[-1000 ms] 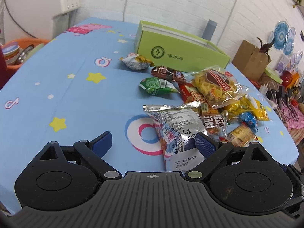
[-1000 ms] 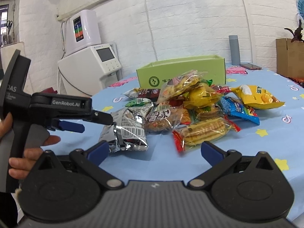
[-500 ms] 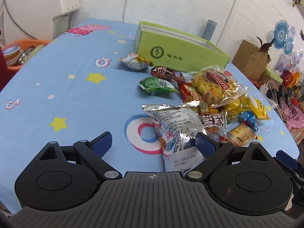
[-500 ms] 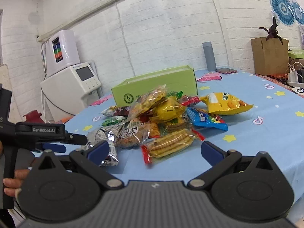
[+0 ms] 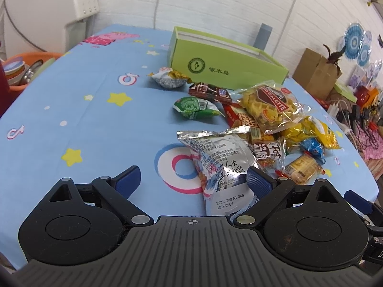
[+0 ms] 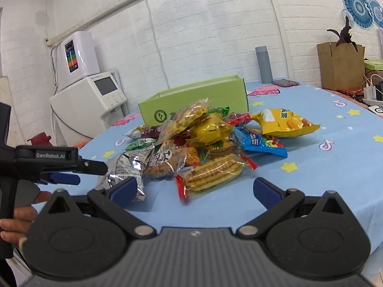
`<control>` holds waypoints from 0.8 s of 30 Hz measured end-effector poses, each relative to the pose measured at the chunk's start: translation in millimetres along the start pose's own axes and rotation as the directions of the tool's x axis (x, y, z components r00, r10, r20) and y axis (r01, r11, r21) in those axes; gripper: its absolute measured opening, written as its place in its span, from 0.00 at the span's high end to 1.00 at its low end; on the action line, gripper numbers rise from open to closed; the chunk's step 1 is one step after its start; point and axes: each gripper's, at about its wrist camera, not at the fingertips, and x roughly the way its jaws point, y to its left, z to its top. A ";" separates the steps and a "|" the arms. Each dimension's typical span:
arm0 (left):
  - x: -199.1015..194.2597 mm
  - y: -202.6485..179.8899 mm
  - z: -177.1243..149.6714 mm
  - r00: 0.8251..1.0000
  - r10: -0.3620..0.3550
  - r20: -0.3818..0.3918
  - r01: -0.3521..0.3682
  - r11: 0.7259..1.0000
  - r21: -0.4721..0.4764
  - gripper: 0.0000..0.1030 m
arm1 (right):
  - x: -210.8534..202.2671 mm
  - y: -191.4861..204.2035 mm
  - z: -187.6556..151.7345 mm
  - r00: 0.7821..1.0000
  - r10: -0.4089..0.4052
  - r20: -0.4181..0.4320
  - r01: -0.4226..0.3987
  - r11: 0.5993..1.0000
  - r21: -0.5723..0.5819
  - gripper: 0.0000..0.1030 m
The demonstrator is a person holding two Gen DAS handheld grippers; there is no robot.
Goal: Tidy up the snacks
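Blue star-print table (image 5: pixel 95 110) before white brick wall | snack pile (image 6: pixel 203 148) mid-table, green box (image 5: pixel 227 69) just behind | silver packet (image 5: pixel 220 160) nearest left gripper (image 5: pixel 192 179), fingers apart | right gripper (image 6: pixel 195 187) fingers apart, holding nothing.

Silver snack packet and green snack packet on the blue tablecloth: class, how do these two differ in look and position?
The silver snack packet is larger and flatter, printed with text; the green snack packet is smaller and puffier. The silver one lies nearest the open left gripper, overlapping the pile; the green one lies farther off, beside the pile. Both are sealed and resting on the tablecloth.
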 end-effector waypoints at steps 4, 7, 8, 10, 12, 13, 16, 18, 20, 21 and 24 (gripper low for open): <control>0.2 0.7 -0.1 1.000 0.000 -0.002 0.000 1.000 -0.002 0.15 | 1.1 0.6 -0.8 1.000 0.001 -0.006 -0.001 1.000 -0.003 0.00; -0.9 0.8 -0.3 1.000 0.000 0.001 0.000 1.000 -0.002 0.14 | 1.6 0.3 -1.2 1.000 -0.002 -0.011 0.002 1.000 -0.004 0.00; -1.3 0.7 -0.3 1.000 0.000 0.002 0.000 1.000 -0.001 0.14 | 2.1 0.0 -1.5 1.000 -0.001 -0.013 0.001 1.000 -0.004 0.00; -2.1 0.8 -0.2 1.000 0.001 0.003 -0.001 1.000 0.000 0.14 | 3.0 0.4 -1.2 1.000 0.000 -0.016 0.000 1.000 -0.005 0.00; -2.8 1.0 0.1 1.000 0.003 0.005 -0.003 1.000 0.000 0.13 | 4.0 0.6 -1.4 1.000 0.000 -0.018 0.000 1.000 -0.009 0.00; -3.2 1.1 0.4 1.000 0.003 0.007 -0.003 1.000 -0.001 0.13 | 4.3 0.8 -1.4 1.000 0.000 -0.019 0.000 1.000 -0.011 0.00; -2.6 0.9 0.9 1.000 0.000 0.006 0.000 1.000 0.000 0.13 | 6.4 1.1 -1.6 1.000 0.000 -0.025 0.000 1.000 -0.013 0.00; -1.0 0.2 0.5 1.000 0.002 0.001 -0.002 1.000 0.002 0.12 | 7.9 1.0 -2.3 1.000 -0.001 -0.029 0.000 1.000 -0.013 0.00; 0.8 -0.4 0.0 1.000 0.003 -0.004 -0.003 1.000 0.003 0.12 | 8.6 0.6 -2.7 0.999 -0.001 -0.032 0.001 1.000 -0.012 0.00; 1.3 -0.9 -0.1 1.000 0.003 -0.006 -0.003 1.000 0.003 0.12 | 8.7 0.2 -2.8 0.999 -0.002 -0.033 0.001 1.000 -0.012 0.00; 1.4 -1.9 0.1 1.000 0.002 -0.004 -0.002 1.000 0.005 0.12 | 8.3 -0.7 -2.1 1.000 -0.002 -0.031 0.002 1.000 -0.009 0.00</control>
